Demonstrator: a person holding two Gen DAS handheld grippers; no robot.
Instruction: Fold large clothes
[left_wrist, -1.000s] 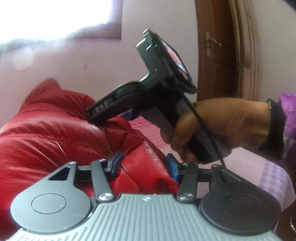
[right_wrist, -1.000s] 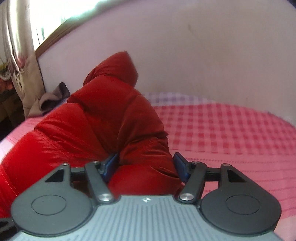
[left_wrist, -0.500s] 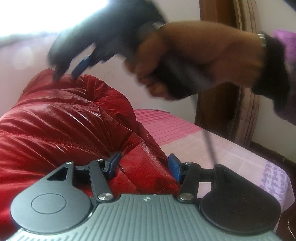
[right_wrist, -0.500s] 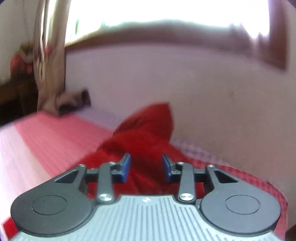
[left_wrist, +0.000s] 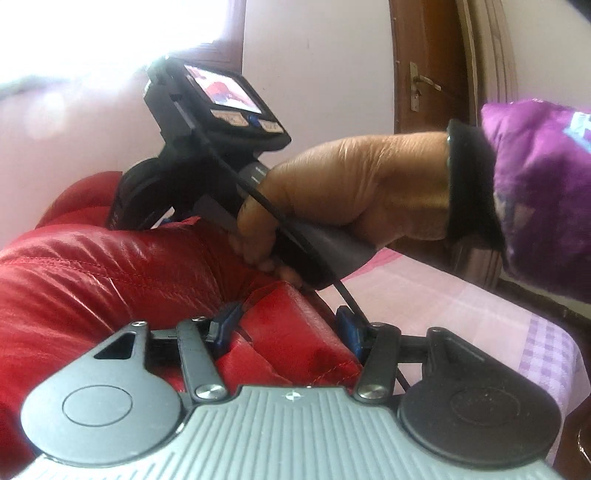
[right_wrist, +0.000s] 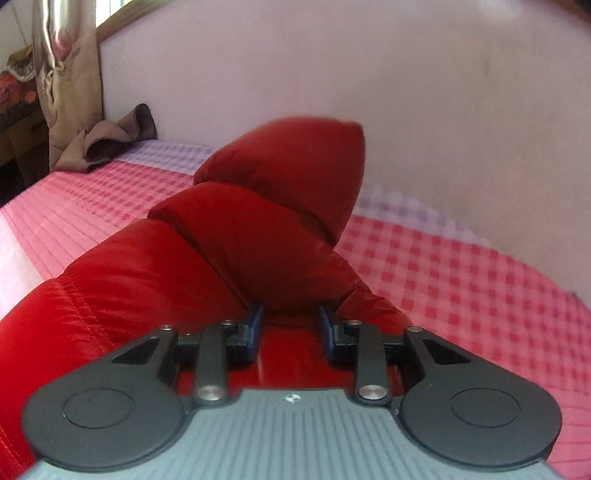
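My left claw (left_wrist: 288, 326) is spread wide around a thick fold of the red puffer jacket (left_wrist: 110, 288), blue pads on either side of the bunched hem. My right claw (right_wrist: 291, 330), held in my right hand (left_wrist: 354, 206), sits farther along the same jacket, its pads set narrower and pressing a puffy fold between them. The jacket lies heaped on the pink checked bedsheet (right_wrist: 461, 280), its far end standing up near the wall. A brown cloth (right_wrist: 110, 140) sits crumpled at the bed's far left corner.
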